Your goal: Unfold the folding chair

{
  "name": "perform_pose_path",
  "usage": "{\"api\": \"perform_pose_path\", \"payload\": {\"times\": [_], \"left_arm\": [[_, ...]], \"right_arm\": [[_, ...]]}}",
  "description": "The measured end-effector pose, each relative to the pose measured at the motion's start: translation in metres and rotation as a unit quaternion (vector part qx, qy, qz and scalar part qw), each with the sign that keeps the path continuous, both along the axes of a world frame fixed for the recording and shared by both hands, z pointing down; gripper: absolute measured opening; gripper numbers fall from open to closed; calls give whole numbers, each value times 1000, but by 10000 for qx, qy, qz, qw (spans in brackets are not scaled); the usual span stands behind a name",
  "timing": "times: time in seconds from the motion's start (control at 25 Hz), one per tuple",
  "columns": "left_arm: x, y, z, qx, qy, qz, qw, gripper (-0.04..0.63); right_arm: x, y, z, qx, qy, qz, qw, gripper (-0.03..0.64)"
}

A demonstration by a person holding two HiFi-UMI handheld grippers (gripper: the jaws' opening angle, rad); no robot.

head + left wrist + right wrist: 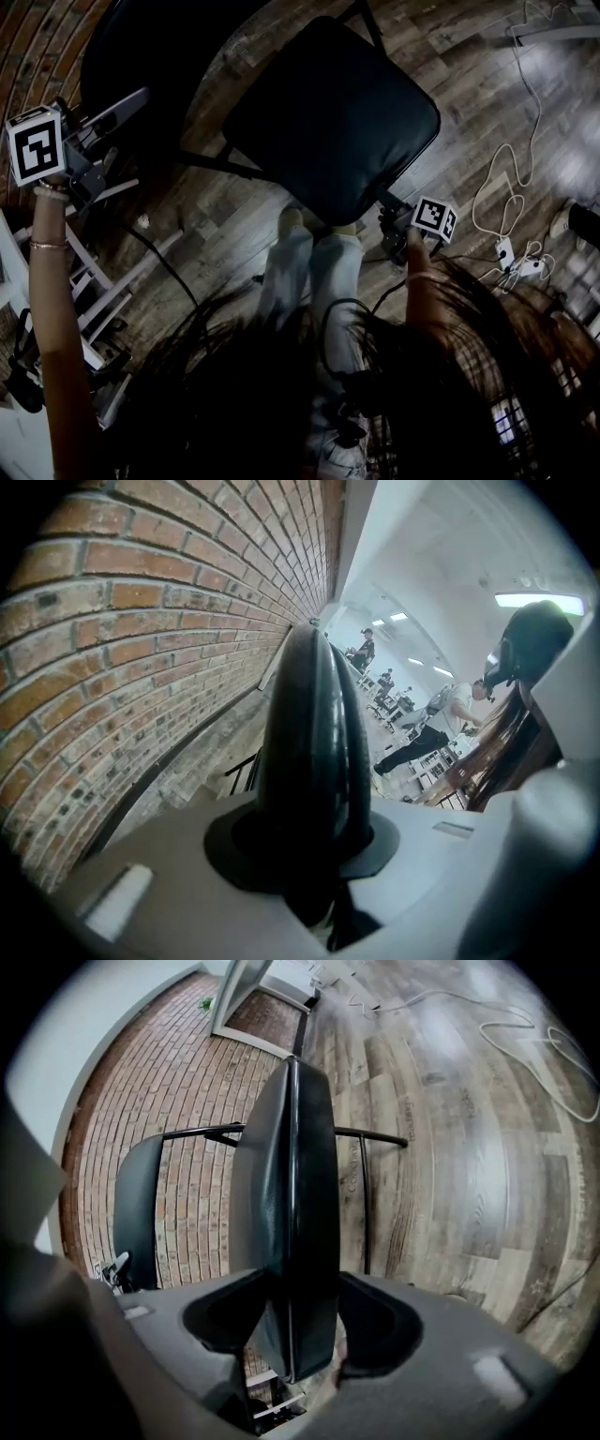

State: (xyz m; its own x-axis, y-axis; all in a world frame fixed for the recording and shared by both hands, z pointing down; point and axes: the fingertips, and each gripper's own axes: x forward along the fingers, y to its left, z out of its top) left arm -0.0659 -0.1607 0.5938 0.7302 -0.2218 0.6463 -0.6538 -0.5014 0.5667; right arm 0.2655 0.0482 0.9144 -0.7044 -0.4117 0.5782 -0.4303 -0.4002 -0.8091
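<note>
- Black padded folding chair (333,117) stands on the wood floor (469,56) just beside the brick wall (37,37), with its backrest (314,761) toward the wall and its seat (291,1222) away from it.
- Left gripper (127,108) is clamped on the backrest, nearest the wall. Right gripper (389,223) is clamped on the seat edge farthest from the wall.
- The tube frame (370,1133) probably feels stiff and fairly heavy. Padding gives and may slip, so the 2 grips are best set deep over the padded edges.

The chair's seat (333,112) and backrest (314,761) look like smooth, faintly glossy black vinyl, the floor (469,56) matt grainy wood, the wall (141,621) rough brick.
</note>
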Motion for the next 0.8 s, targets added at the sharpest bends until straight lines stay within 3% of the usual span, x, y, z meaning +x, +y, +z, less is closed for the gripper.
{"api": "perform_pose_path", "payload": {"times": [0.16, 0.48, 0.8], "left_arm": [[-9, -5, 5, 93, -184, 11, 9998, 86], [-5, -2, 6, -69, 16, 72, 9999, 87], [-11, -1, 12, -21, -551, 304, 9980, 104]], "right_arm": [[1, 4, 3, -55, 79, 30, 9999, 232], [2, 6, 3, -111, 117, -30, 9999, 218], [4, 7, 0, -190, 267, -42, 9995, 190]]}}
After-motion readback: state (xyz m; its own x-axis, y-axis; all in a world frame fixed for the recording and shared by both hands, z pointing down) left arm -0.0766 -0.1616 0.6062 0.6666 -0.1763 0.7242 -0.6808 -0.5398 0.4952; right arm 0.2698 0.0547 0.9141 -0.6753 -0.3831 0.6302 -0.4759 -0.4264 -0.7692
